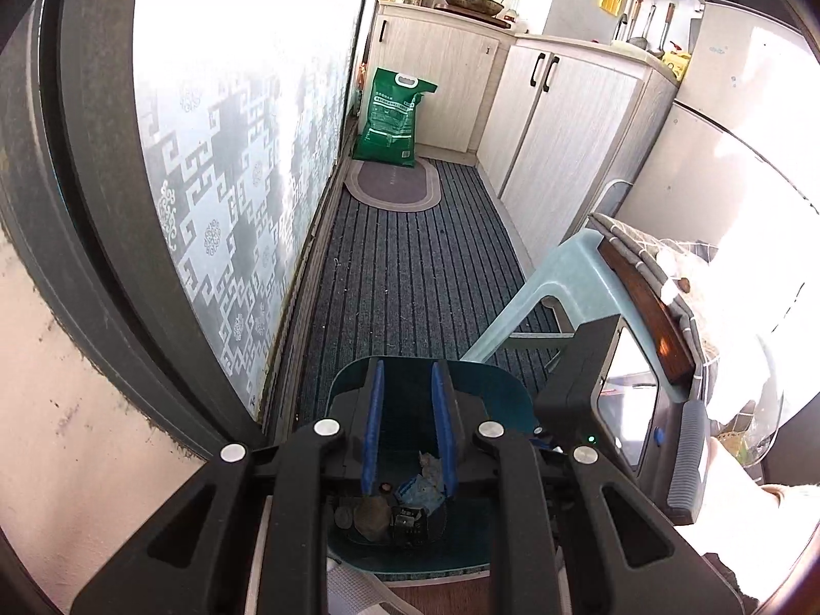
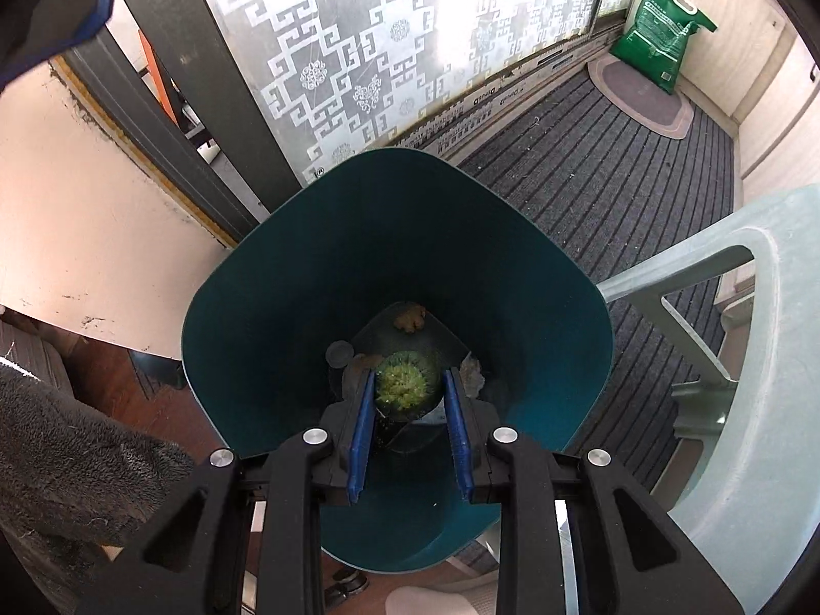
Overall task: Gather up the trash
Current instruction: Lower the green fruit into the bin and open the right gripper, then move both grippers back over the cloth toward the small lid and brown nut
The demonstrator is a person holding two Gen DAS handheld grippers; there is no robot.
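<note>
A teal trash bin stands on the floor, also seen in the left wrist view. Inside it lie scraps: a green fuzzy round piece, a tan scrap, a dark disc and crumpled bits. My right gripper is open above the bin's mouth, fingers either side of the green piece, which sits below them at the bottom. My left gripper is open and empty over the bin's rim. The right gripper's body shows in the left wrist view.
A pale green plastic chair stands right of the bin, with folded cloth and a wooden board on it. A frosted patterned glass door runs along the left. A green sack, an oval mat and cabinets lie beyond on striped carpet.
</note>
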